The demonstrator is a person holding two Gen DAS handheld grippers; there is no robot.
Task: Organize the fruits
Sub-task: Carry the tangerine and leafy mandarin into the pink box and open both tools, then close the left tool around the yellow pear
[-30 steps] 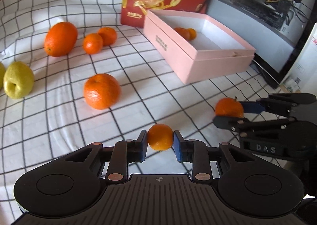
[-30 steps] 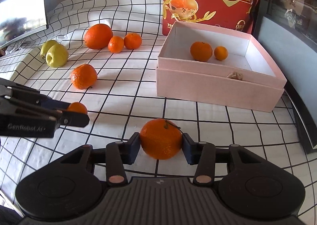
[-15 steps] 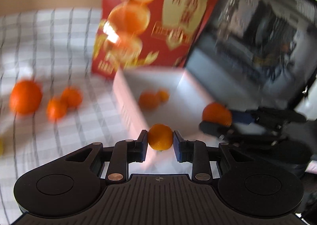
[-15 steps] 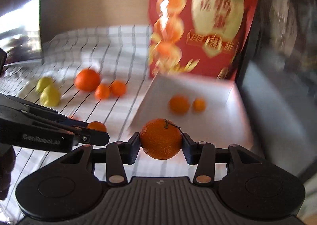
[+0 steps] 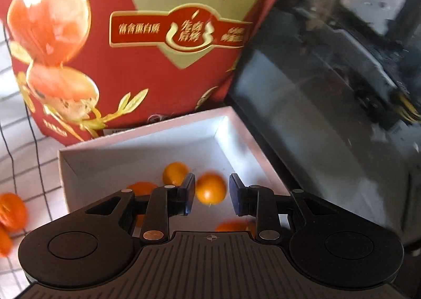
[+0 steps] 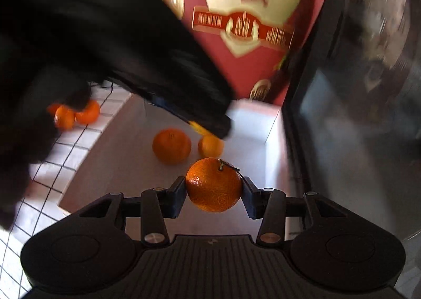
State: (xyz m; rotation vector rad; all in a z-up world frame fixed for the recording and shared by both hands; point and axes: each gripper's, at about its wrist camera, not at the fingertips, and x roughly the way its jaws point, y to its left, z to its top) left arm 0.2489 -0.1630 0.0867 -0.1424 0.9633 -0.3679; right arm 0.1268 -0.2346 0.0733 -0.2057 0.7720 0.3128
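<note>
My left gripper [image 5: 211, 191] is shut on a small orange [image 5: 210, 192] and hangs over the open pink box [image 5: 144, 151]. Below it in the box lie a small orange [image 5: 175, 173] and a bigger one [image 5: 142, 188], half hidden by a finger. My right gripper [image 6: 213, 188] is shut on a stemmed mandarin [image 6: 213, 184] above the near part of the same box [image 6: 126, 146]. In the right wrist view the two boxed oranges [image 6: 171, 145] [image 6: 210, 145] sit further in. The left gripper's blurred black body [image 6: 131, 48] crosses above them.
A tall red printed package [image 5: 158, 62] stands right behind the box. A dark glass-sided case [image 5: 329, 114] runs along the box's right side. Loose oranges [image 6: 76, 114] [image 5: 10, 212] lie on the checked cloth [image 6: 52, 167] left of the box.
Both grippers have travelled forward from above the checked cloth to above the pink box, each still carrying its fruit. The left gripper now fills the upper left of the right wrist view.
</note>
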